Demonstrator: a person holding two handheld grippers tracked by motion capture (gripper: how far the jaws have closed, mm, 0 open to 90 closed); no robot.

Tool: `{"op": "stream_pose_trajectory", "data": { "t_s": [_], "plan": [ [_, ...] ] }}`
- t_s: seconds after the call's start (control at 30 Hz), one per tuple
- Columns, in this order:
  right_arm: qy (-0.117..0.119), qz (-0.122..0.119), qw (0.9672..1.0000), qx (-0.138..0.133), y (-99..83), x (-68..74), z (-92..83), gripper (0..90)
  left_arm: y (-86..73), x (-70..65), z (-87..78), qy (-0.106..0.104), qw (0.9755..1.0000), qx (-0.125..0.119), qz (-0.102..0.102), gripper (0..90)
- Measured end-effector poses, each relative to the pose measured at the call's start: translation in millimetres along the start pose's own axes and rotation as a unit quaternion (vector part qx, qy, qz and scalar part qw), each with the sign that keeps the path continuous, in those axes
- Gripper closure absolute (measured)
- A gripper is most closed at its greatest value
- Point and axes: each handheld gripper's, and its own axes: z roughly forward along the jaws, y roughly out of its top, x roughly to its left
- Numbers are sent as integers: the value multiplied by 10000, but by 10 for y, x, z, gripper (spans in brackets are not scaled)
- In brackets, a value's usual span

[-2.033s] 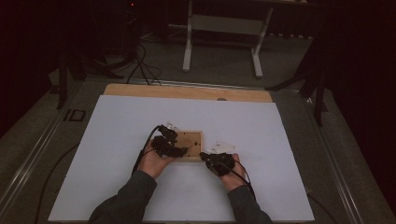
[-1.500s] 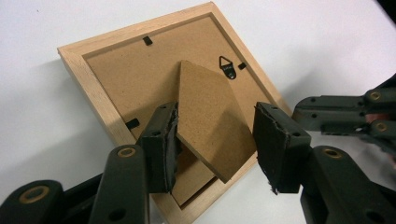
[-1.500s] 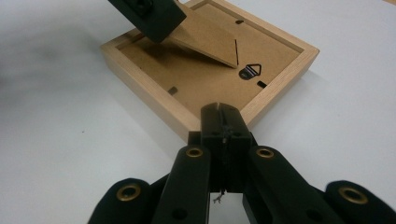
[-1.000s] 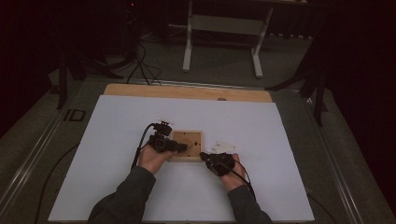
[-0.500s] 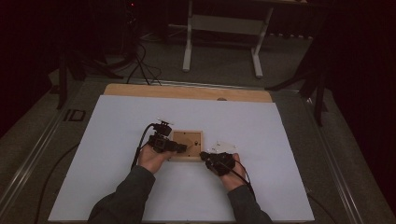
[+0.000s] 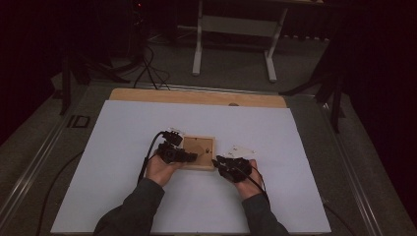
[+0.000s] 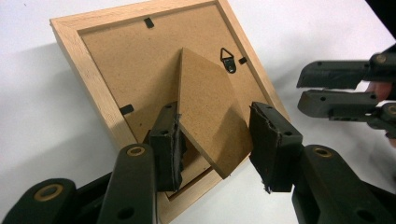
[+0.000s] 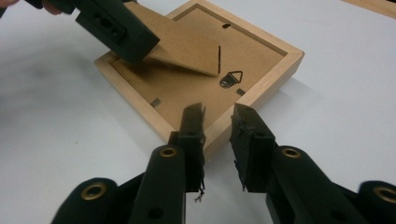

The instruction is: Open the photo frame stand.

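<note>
At the middle of the white sheet (image 6: 123, 147) that covers the table lies a wooden picture frame (image 6: 198, 153), face down with its brown backing board up. In the high view the left gripper (image 6: 173, 152) sits at the frame's 9 o'clock edge and the right gripper (image 6: 231, 167) at its 4 o'clock corner, each held in 1 hand.

In the left gripper view the 2 jaws stand about half open around the frame's hinged stand flap (image 7: 208, 116), which is tilted up off the backing. The left pad touches the flap's edge; the right pad stands just beside the other edge, and I cannot tell whether it presses. A metal hanger (image 7: 228, 60) sits at 1 o'clock from the flap.

In the right gripper view the jaws have just been opening. They are parted a little, straddling the frame's wooden rim (image 8: 219, 128) at the near corner, with a gap showing between the pads and the wood.
</note>
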Motion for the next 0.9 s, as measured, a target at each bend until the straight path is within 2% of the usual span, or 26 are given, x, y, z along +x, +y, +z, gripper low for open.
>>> {"op": "stream_pose_trajectory", "data": {
  "t_s": [0.4, 0.9],
  "plan": [
    [29, 186, 9998, -61, 33, -41, -40, 684, -107, -76, -25, 187, 9992, -217, 292, 565],
    [51, 293, 9994, -154, 60, -93, -83, 670, -274, -192, -62, 487, 9953, -497, 679, 567]
  ]
}}
